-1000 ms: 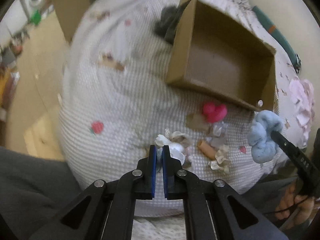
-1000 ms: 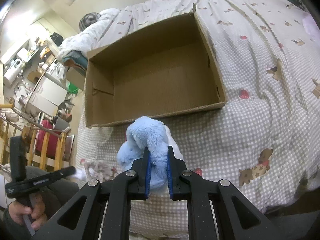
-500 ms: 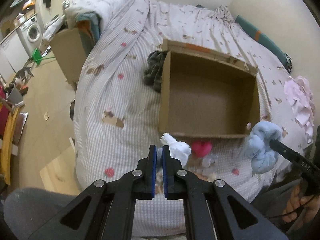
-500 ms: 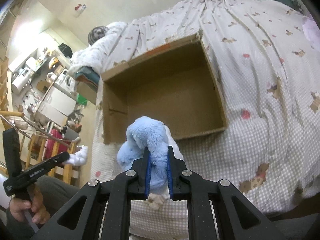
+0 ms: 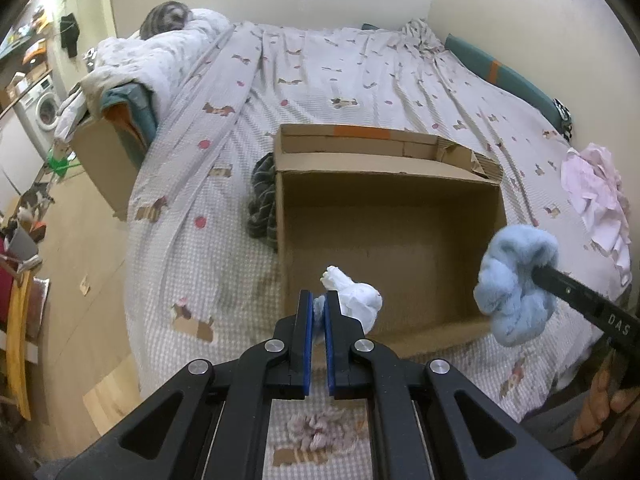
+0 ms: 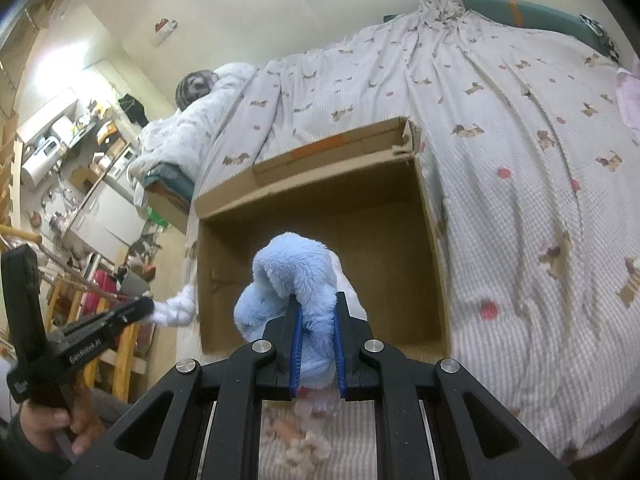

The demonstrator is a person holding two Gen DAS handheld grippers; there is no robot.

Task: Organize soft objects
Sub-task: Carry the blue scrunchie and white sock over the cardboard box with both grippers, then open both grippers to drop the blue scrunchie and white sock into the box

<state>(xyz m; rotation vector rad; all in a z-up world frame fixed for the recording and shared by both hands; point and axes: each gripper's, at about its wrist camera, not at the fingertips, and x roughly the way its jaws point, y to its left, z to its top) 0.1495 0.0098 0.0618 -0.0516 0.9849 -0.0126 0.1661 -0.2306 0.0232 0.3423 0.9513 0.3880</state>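
Observation:
An open cardboard box point(image 5: 400, 184) point(image 6: 434, 240) sits on the bed, and I see nothing inside it. My left gripper point(image 5: 316, 300) is shut on a white soft toy point(image 5: 356, 296), held above the box's near left corner. The same white toy point(image 6: 176, 308) shows at the left of the right wrist view beside the box's left wall. My right gripper point(image 6: 316, 304) is shut on a fluffy light-blue soft toy point(image 6: 292, 276), raised over the box's near edge. In the left wrist view that blue toy point(image 5: 516, 288) hangs at the box's near right corner.
A dark striped cloth point(image 5: 262, 200) lies against the box's left side. Pink cloth point(image 5: 596, 196) sits on the bed at the right. Small pinkish soft scraps point(image 5: 320, 432) lie on the bedspread below the grippers. A second box point(image 5: 104, 152) and bedding stand off the bed's left.
Both grippers have risen from the bedspread with their toys and come toward the box. The pile of small items on the bed has dropped out of view beneath them.

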